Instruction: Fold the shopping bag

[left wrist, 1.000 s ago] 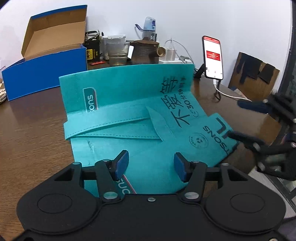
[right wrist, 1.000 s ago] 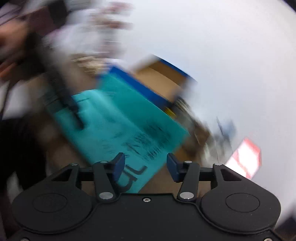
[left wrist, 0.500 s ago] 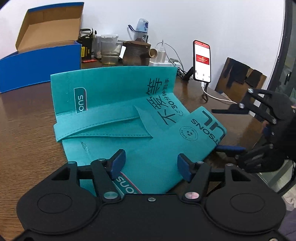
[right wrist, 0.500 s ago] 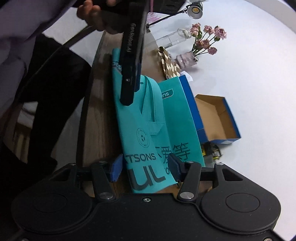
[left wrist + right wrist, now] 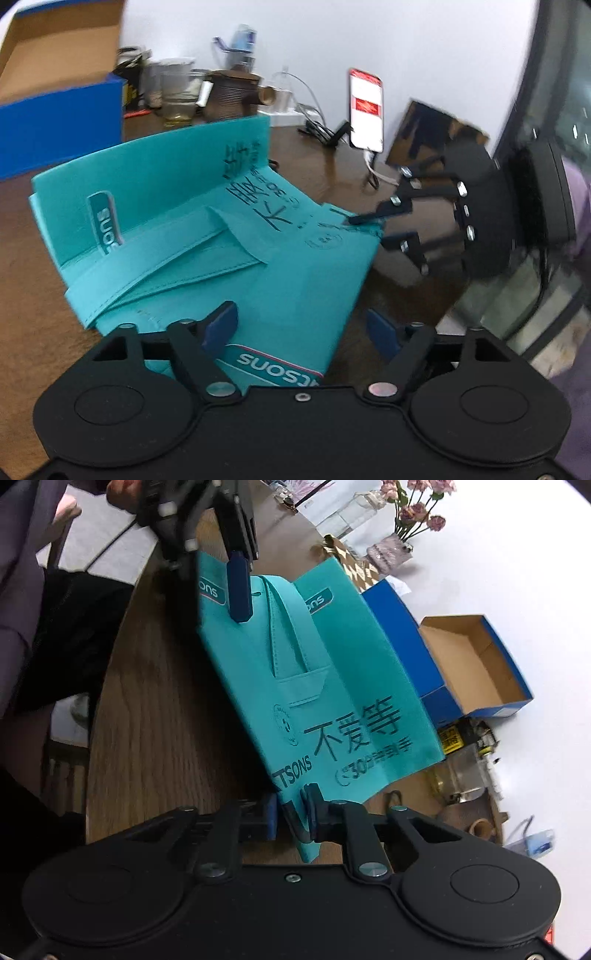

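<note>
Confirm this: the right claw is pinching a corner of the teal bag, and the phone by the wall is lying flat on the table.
Not quite. The phone stands upright near the wall, as the left wrist view shows. The rest holds: the right claw, which has just been closing, pinches a corner of the teal bag.

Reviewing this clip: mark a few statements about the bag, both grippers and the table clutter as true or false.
1. The right gripper is shut on a corner of the teal shopping bag. True; its jaws have just been closing.
2. The left gripper clamps the bag. False: its jaws stand apart, having just been opening, with the bag's edge between them.
3. The blue cardboard box is closed. False: it is open and looks empty.
4. A phone stands upright with its screen lit. True.
5. The bag hangs in the air. False: it lies on the wooden table.
</note>
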